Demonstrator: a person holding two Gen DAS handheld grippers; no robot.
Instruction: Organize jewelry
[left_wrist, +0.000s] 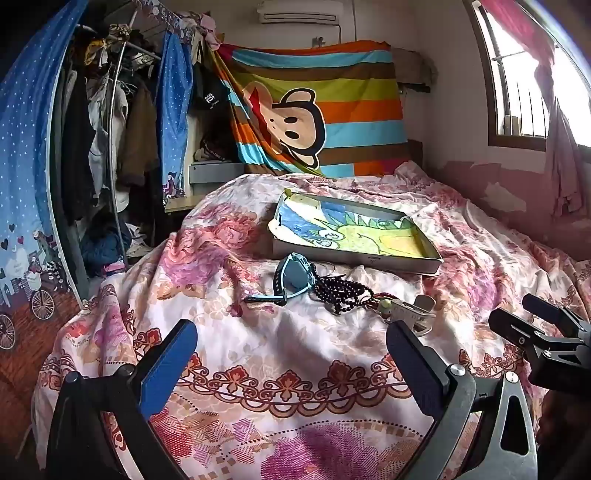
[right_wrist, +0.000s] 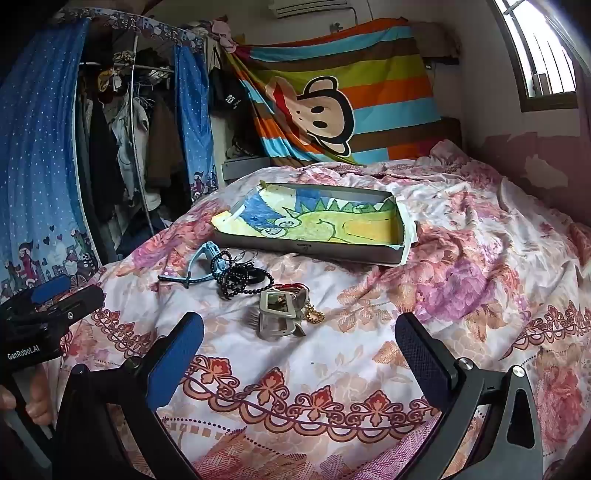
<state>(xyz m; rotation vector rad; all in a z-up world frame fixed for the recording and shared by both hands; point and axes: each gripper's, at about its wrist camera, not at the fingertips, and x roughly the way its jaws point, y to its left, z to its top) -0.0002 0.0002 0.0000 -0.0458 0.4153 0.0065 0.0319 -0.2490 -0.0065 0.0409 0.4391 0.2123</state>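
A small pile of jewelry lies on the floral bedspread: a light-blue watch (left_wrist: 295, 275) (right_wrist: 207, 266), dark bead strings (left_wrist: 343, 291) (right_wrist: 240, 277), a grey hair clip (left_wrist: 413, 310) (right_wrist: 277, 314) and a gold chain (right_wrist: 314, 315). Behind the pile sits a shallow box (left_wrist: 402, 264) (right_wrist: 314, 253) lined with a child's dinosaur drawing. My left gripper (left_wrist: 291, 354) is open, short of the pile and holding nothing. My right gripper (right_wrist: 299, 350) is open too, just before the clip. Each gripper shows in the other's view: the right gripper (left_wrist: 524, 317) at the edge, the left gripper (right_wrist: 68, 295) beside a hand (right_wrist: 33, 402).
The bed (left_wrist: 258, 369) fills the middle. An open wardrobe with hanging clothes (left_wrist: 110, 147) and blue curtains stands on the left. A striped monkey blanket (left_wrist: 314, 103) hangs at the headboard. A window (left_wrist: 524, 85) and wall are on the right.
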